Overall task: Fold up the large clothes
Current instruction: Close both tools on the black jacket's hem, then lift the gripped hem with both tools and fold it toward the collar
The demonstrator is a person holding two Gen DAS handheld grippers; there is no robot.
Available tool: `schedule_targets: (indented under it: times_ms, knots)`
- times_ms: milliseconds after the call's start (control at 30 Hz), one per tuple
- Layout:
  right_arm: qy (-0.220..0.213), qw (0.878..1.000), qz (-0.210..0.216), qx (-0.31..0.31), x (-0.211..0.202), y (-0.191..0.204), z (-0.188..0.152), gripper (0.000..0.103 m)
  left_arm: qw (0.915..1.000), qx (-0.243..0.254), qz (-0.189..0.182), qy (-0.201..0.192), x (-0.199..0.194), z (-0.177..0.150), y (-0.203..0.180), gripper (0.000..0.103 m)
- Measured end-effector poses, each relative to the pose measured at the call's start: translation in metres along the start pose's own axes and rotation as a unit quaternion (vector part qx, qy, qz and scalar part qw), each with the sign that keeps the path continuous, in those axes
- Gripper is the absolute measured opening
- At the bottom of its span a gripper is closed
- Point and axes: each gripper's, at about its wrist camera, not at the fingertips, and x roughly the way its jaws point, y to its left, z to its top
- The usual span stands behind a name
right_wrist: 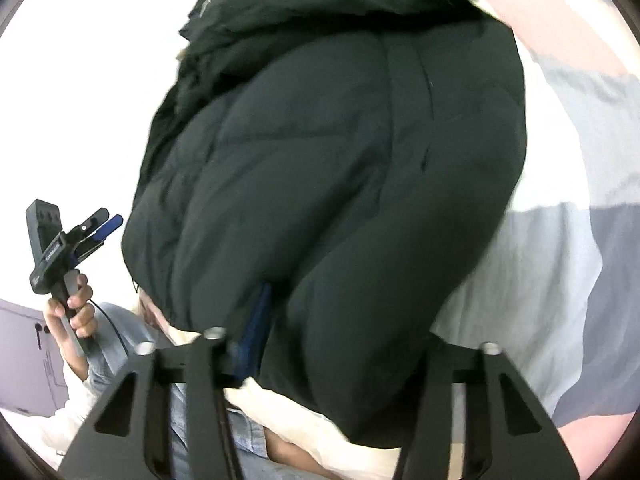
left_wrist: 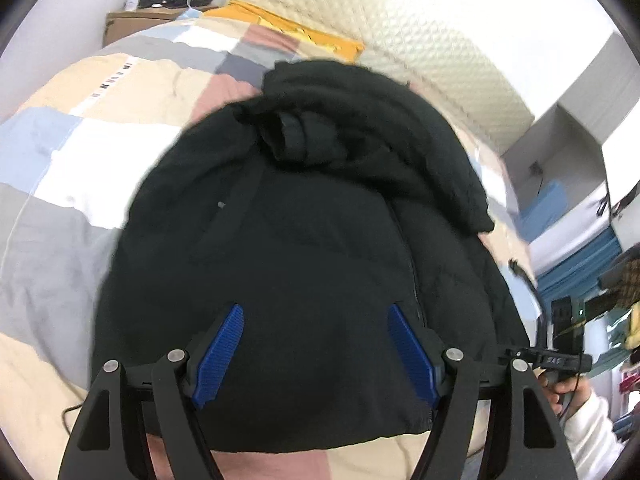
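A large black padded jacket (left_wrist: 320, 240) lies bunched on a patchwork bed cover (left_wrist: 100, 152), its hood or collar crumpled at the far end. My left gripper (left_wrist: 316, 312) hovers over the jacket's near hem, jaws wide apart and empty; it also shows in the right wrist view (right_wrist: 105, 225), held up in a hand. My right gripper (right_wrist: 332, 320) is pushed into the jacket (right_wrist: 340, 160). One blue finger (right_wrist: 256, 320) shows in a fold; the other finger is hidden under the fabric, so I cannot tell how far the jaws are closed.
A yellow garment (left_wrist: 288, 28) lies at the bed's far end by a quilted headboard (left_wrist: 400, 40). A wooden nightstand (left_wrist: 128, 24) with a bottle and dark items stands far left. Shelves and clutter (left_wrist: 580, 240) are on the right.
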Motion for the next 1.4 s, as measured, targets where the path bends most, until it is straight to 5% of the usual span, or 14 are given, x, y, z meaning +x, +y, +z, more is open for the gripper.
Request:
schedule_targets:
  times_ms: [100,267,367,567,833,967,1200,1333,1400]
  knots:
    - [-0.024,1.0,0.005,-0.003,-0.015,0.002,-0.001,0.022,0.9995,-0.019,0.024,-0.011,-0.015,0.005,0.023,0.081]
    - [-0.062,0.998,0.011,-0.008,-0.035,0.006,-0.001,0.018,0.9945,-0.102,0.006,0.023,-0.013,0.023,0.062,0.087]
    - [-0.078,0.997,0.018,-0.001,-0.043,0.004,-0.002,0.018,0.9904,-0.125,0.042,0.041,-0.002,0.03,0.086,0.089]
    - [-0.045,0.998,0.003,0.051,-0.031,-0.017,-0.003,0.018,0.9745,-0.188,0.069,0.101,0.028,0.017,0.124,0.089]
    - [0.027,0.986,0.012,0.166,-0.002,-0.067,-0.01,0.038,0.9652,-0.21,-0.012,0.155,0.057,0.009,0.121,0.089]
    - [0.034,0.98,-0.006,0.195,0.0,-0.078,-0.014,0.067,0.963,-0.214,-0.039,0.159,0.065,0.013,0.119,0.089]
    - [-0.005,0.975,0.018,0.219,-0.003,-0.072,-0.02,0.068,0.9605,-0.191,-0.145,0.141,0.06,0.02,0.1,0.089]
    - [-0.03,0.978,0.005,0.208,0.0,-0.062,-0.023,0.068,0.9662,-0.166,-0.119,0.157,0.063,0.018,0.09,0.089]
    - [-0.046,0.979,-0.001,0.199,-0.001,-0.054,-0.021,0.055,0.9659,-0.171,-0.098,0.169,0.069,0.016,0.091,0.089]
